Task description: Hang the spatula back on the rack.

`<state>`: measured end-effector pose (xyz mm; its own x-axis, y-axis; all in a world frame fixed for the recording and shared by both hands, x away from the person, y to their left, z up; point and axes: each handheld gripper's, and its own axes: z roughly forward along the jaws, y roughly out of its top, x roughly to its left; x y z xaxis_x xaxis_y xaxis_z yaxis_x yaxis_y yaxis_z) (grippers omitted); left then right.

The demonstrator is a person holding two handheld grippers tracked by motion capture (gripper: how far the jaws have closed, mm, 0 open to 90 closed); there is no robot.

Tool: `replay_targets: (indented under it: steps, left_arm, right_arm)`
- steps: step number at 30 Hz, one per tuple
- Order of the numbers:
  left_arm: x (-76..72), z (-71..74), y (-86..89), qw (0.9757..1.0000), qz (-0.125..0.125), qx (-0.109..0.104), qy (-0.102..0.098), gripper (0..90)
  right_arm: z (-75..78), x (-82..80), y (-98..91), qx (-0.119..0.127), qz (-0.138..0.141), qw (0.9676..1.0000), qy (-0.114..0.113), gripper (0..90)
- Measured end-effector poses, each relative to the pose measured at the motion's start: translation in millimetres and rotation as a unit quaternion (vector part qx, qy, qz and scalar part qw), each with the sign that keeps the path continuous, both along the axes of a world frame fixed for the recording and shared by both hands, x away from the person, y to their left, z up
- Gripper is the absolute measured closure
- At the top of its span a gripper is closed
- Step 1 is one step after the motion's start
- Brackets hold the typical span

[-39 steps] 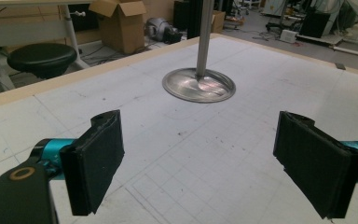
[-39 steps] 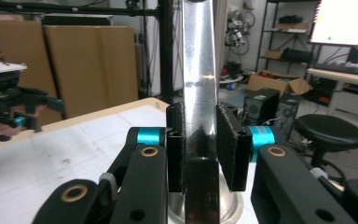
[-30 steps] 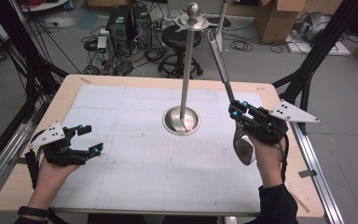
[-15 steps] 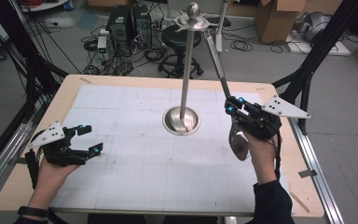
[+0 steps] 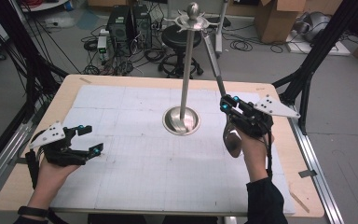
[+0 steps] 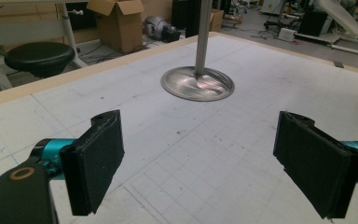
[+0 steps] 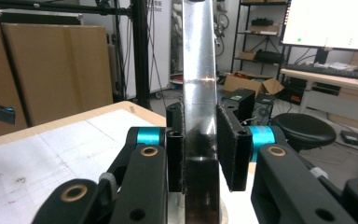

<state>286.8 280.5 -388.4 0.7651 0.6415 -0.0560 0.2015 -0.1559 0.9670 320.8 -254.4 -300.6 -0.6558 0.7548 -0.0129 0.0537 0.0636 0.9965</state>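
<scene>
A steel stand (image 5: pixel 185 70) rises from a round base (image 5: pixel 182 120) mid-table, with a ring of hooks (image 5: pixel 193 18) at its top. My right gripper (image 5: pixel 228 105) is shut on the handle of a long metal spoon (image 5: pixel 233 140). The bowl hangs below the hand and the handle slants up towards the hooks. In the right gripper view the flat handle (image 7: pixel 198 70) stands upright between the pads of my right gripper (image 7: pixel 199 144). My left gripper (image 5: pixel 92 138) rests open near the table's left edge. In the left gripper view, my left gripper (image 6: pixel 200 158) faces the base (image 6: pixel 197 83) with nothing between its jaws.
A white gridded mat (image 5: pixel 144 163) covers the wooden table. Beyond the far edge stand a black stool (image 5: pixel 175 35), computer boxes (image 5: pixel 126 21), cables and cardboard boxes (image 5: pixel 272 18). Black frame legs (image 5: pixel 307 70) flank the right side.
My right gripper has carried the spoon a little to the left, closer to the stand. The left gripper has stayed put.
</scene>
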Motion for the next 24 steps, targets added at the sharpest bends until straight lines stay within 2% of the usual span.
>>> replay_targets:
  steps: [11,24]
  left_arm:
    - [0.4,-0.7,-0.9,1.0000,-0.003,0.002,0.001,16.4]
    - [0.7,-1.6,-1.8,1.0000,-0.005,0.005,0.002,16.4]
  right_arm:
    - [-9.2,4.0,4.9,0.005,-0.004,1.0000,0.000,74.9]
    - [-15.6,11.6,9.7,-0.003,0.000,0.9998,0.021,74.7]
